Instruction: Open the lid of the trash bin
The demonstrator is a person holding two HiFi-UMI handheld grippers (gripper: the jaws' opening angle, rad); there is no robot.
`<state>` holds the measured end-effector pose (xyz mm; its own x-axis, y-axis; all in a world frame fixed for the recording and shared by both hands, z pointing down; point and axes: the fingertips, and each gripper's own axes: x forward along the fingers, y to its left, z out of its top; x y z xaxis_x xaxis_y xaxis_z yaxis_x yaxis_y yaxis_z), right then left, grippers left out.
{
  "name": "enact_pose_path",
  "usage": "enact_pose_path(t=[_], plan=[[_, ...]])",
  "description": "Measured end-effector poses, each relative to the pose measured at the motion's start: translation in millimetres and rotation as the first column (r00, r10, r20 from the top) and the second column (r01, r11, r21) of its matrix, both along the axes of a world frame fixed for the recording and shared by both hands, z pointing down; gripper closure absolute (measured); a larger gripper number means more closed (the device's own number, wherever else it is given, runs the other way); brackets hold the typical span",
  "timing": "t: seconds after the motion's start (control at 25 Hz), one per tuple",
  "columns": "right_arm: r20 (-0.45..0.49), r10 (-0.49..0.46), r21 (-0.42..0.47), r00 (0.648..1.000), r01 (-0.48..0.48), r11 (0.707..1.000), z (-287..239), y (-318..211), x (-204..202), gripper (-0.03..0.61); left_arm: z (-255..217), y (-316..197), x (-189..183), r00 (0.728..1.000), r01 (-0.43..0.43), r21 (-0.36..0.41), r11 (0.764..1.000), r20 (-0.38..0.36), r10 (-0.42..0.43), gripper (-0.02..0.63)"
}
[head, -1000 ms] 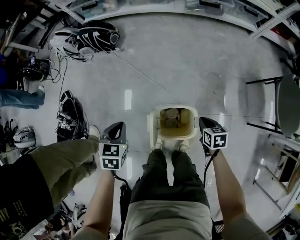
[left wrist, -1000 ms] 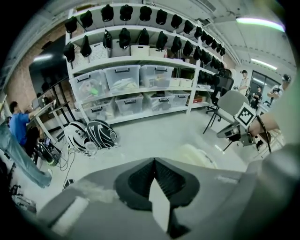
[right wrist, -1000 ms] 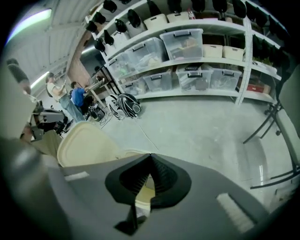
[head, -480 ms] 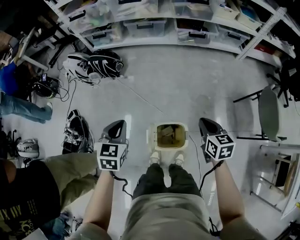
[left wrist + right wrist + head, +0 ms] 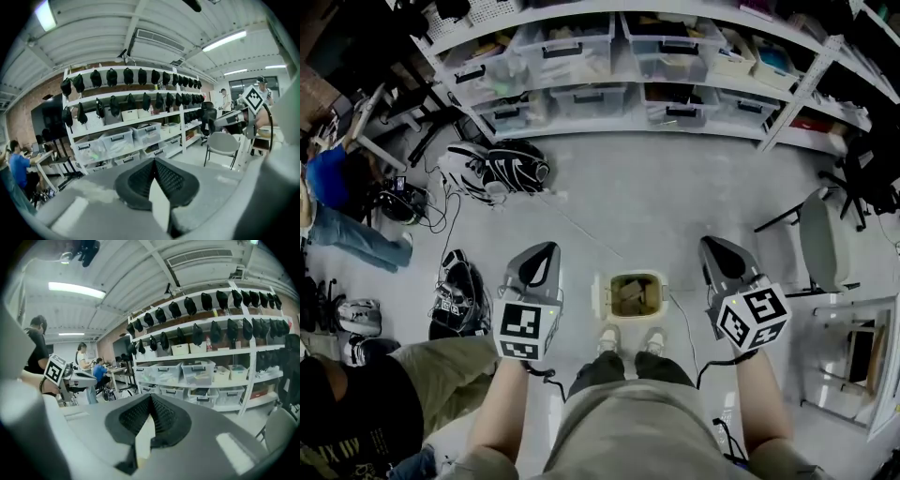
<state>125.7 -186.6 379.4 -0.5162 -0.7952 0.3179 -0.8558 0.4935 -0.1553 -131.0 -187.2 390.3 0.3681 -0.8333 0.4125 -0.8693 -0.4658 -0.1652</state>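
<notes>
A small white trash bin (image 5: pixel 631 296) stands on the floor just ahead of the person's shoes (image 5: pixel 630 339). Its top is open and brownish contents show inside. A white flap stands along its left side. In the head view my left gripper (image 5: pixel 536 262) hovers left of the bin and my right gripper (image 5: pixel 722 255) right of it, both well above it and apart from it. In the left gripper view the left gripper (image 5: pixel 154 164) points at the shelves, jaws together on nothing. So does the right gripper (image 5: pixel 151 399) in its own view. Neither gripper view shows the bin.
Shelving with plastic boxes (image 5: pixel 581 56) runs along the far wall. Black bags (image 5: pixel 502 167) and cables (image 5: pixel 455 295) lie on the floor at left. A grey chair (image 5: pixel 821 234) stands at right. A person in blue (image 5: pixel 342 202) sits far left, and another person's arm (image 5: pixel 403 375) is at lower left.
The view has risen: the bin looks smaller and farther below, and the shelves have come into sight. Both grippers stay beside the bin, held higher. The bin's top stays open.
</notes>
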Motion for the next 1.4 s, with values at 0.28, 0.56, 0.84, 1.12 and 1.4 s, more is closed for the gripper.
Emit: enact_pose_path(t=[0.28, 0.56, 0.84, 1.12, 1.4], plan=[[0.008, -0.025, 0.187, 1.0, 0.023, 0.982, -93, 23, -10, 0.575, -74, 15, 26, 0.995, -0.09, 0.155, 0.984, 0.046, 0.084, 0.612], [0.002, -0.076, 0.336, 0.997, 0.071, 0.939, -173, 51, -19, 0.575, -143, 34, 31, 0.997, -0.053, 0.266, 0.963, -0.037, 0.065, 0.611], [0.071, -0.112, 0.392, 0.991, 0.075, 0.917, -210, 72, -23, 0.575, -189, 48, 30, 0.996, -0.053, 0.37, 0.927, -0.048, 0.076, 0.612], [0.054, -0.123, 0.416, 0.991, 0.09, 0.905, -212, 75, -32, 0.575, -196, 53, 30, 0.994, -0.068, 0.387, 0.92, -0.057, 0.098, 0.612], [-0.008, -0.125, 0.443, 0.992, 0.115, 0.889, -215, 79, -42, 0.575, -200, 60, 22, 0.993, -0.058, 0.386, 0.921, -0.073, 0.093, 0.612]])
